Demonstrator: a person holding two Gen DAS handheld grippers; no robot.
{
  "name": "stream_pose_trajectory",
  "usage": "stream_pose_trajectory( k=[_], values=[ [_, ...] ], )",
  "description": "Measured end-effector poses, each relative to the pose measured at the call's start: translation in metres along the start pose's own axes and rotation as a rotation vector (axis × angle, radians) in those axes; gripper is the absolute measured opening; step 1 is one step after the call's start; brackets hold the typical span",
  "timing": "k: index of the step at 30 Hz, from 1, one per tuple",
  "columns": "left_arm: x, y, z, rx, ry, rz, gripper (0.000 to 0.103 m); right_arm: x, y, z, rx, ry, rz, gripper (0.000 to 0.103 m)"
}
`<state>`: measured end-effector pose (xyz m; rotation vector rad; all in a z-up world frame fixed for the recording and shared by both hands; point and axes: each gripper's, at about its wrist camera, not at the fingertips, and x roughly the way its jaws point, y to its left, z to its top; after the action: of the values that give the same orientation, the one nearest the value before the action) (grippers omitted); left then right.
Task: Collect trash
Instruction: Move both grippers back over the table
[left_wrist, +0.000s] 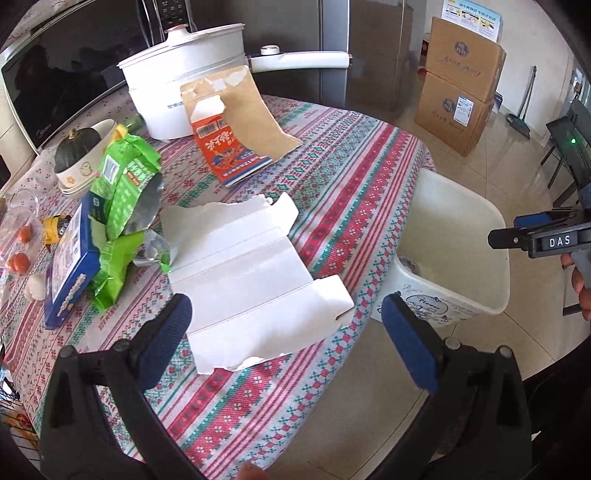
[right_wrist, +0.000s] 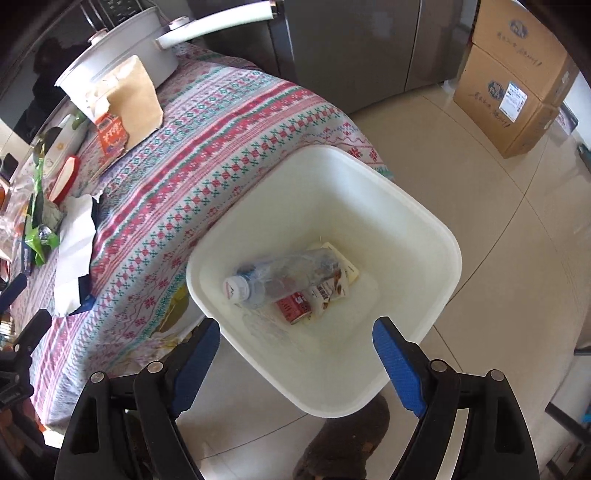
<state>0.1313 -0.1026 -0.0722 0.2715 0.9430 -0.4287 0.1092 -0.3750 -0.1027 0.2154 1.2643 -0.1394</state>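
Note:
A flattened white carton (left_wrist: 251, 280) lies on the patterned tablecloth (left_wrist: 351, 177) between my left gripper's open fingers (left_wrist: 284, 332). Behind it lie a torn orange carton (left_wrist: 236, 147), a green foil bag (left_wrist: 125, 192) and a blue box (left_wrist: 70, 273). A white bin (right_wrist: 417, 229) stands on the floor by the table edge and holds a clear bottle (right_wrist: 280, 277), a red can (right_wrist: 295, 310) and a small wrapper (right_wrist: 328, 291). My right gripper (right_wrist: 295, 350) is open and empty above the bin's near rim; it also shows in the left wrist view (left_wrist: 513, 240).
A white pot (left_wrist: 184, 81) with a long handle, a microwave (left_wrist: 55, 74), stacked bowls with a dark squash (left_wrist: 79, 151) and tomatoes in plastic (left_wrist: 20, 251) sit at the table's back and left. Cardboard boxes (left_wrist: 458, 85) stand on the tiled floor.

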Motion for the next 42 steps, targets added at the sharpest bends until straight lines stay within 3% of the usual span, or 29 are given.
stream_pose_trajectory(
  k=[11, 28, 35, 42],
  values=[
    [-0.023, 0.068, -0.024, -0.124, -0.004, 0.108, 0.102, -0.02, 0.098, 0.008, -0.165, -0.087, 0.065, 0.087],
    [-0.051, 0.146, -0.07, -0.272, 0.012, 0.202, 0.102, 0.0, 0.201, 0.012, -0.281, -0.06, 0.138, 0.087],
    [-0.054, 0.159, -0.082, -0.285, 0.027, 0.212, 0.102, 0.009, 0.213, 0.006, -0.299, -0.027, 0.153, 0.087],
    [-0.055, 0.156, -0.08, -0.283, 0.018, 0.203, 0.102, 0.033, 0.194, 0.0, -0.204, 0.061, 0.162, 0.087]
  ],
)
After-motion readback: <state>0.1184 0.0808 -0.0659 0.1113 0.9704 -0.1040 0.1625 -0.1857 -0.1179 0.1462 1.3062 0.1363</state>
